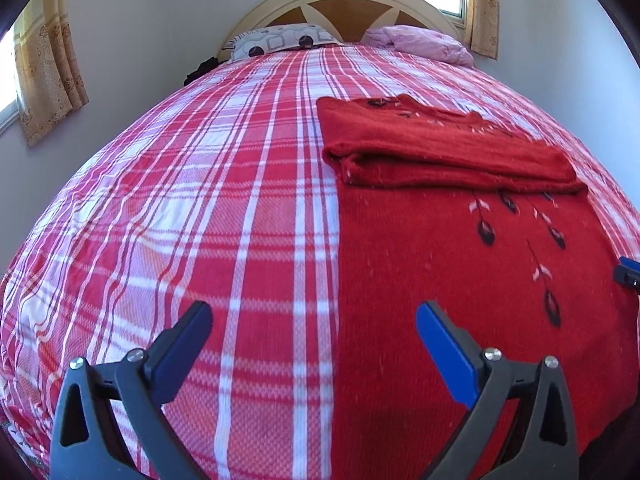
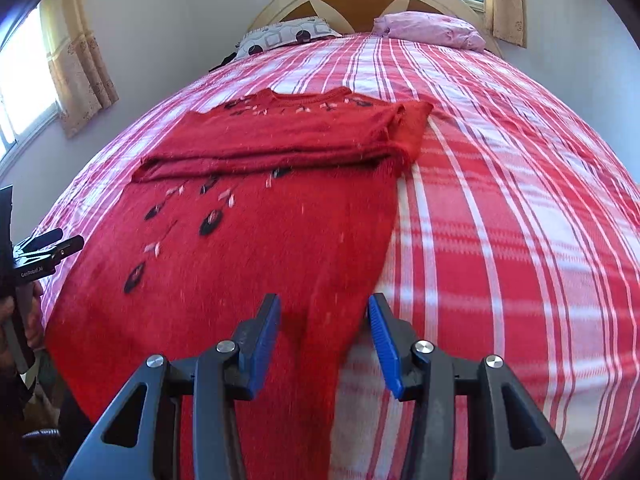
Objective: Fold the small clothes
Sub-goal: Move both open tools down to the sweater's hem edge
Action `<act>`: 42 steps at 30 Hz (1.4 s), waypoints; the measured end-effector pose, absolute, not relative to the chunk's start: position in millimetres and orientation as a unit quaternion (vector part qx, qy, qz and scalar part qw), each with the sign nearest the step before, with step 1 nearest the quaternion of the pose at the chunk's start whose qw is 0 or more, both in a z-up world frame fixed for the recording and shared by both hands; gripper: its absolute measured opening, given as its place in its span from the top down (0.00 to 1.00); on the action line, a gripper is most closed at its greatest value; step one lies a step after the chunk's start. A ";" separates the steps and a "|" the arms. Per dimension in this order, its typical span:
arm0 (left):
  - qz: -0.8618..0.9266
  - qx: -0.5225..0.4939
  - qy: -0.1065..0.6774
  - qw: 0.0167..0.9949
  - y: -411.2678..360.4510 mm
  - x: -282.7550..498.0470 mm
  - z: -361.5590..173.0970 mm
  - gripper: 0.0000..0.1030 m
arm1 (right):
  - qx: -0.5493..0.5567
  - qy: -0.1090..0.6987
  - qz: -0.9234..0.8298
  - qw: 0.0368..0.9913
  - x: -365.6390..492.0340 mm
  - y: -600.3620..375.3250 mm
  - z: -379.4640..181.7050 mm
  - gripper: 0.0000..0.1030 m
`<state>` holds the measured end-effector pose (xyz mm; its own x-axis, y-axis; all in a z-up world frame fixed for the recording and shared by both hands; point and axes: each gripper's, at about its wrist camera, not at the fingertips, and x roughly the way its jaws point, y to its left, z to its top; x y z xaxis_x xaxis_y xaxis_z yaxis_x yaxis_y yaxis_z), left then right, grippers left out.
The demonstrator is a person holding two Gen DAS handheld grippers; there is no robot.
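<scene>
One plaid bedspread [image 1: 240, 208] covered the whole bed, and on it a red sweater [image 2: 256, 248] lay flat, sleeves already folded across its chest toward twelve o'clock. Its hem reached the near edge at six o'clock. Left gripper [image 1: 314, 320] hung wide open and empty at the sweater's left side edge; right gripper [image 2: 323, 312] stood partly open, straddling the right side edge without pinching it. Next, judging by this, both should clamp the hem corners and carry them toward the collar.

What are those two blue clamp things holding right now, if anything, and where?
Nothing. The left gripper hangs wide open over the plaid bedspread beside the red sweater; the right gripper's fingers straddle the sweater's near side edge without pinching it.
</scene>
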<state>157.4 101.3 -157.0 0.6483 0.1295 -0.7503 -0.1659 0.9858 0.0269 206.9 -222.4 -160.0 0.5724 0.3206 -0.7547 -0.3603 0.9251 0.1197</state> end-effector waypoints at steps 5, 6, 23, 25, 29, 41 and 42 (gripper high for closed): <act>0.073 -0.035 0.426 0.901 102.5 144.8 -165.3 0.00 | -0.019 0.422 0.197 0.885 192.3 -223.2 -160.4 0.54; 0.071 -0.036 0.426 0.901 102.1 142.5 -165.5 0.00 | -0.022 0.422 0.197 0.885 189.9 -222.2 -160.6 0.54; 0.045 -0.037 0.443 0.894 96.2 90.3 -176.6 0.00 | -0.016 0.435 0.203 0.877 141.1 -233.8 -167.9 0.54; 0.041 -0.036 0.445 0.894 95.5 84.3 -177.2 0.00 | -0.012 0.439 0.208 0.874 135.0 -233.8 -169.1 0.54; 0.025 -0.053 0.456 0.888 95.5 74.1 -178.3 0.03 | 0.007 0.449 0.220 0.866 124.8 -237.9 -170.8 0.55; 0.010 -0.061 0.460 0.886 92.4 47.9 -178.6 0.12 | 0.025 0.468 0.232 0.853 97.0 -251.2 -175.4 0.58; 0.007 -0.069 0.462 0.884 92.5 45.6 -179.2 0.12 | 0.025 0.469 0.233 0.852 95.2 -251.7 -175.4 0.59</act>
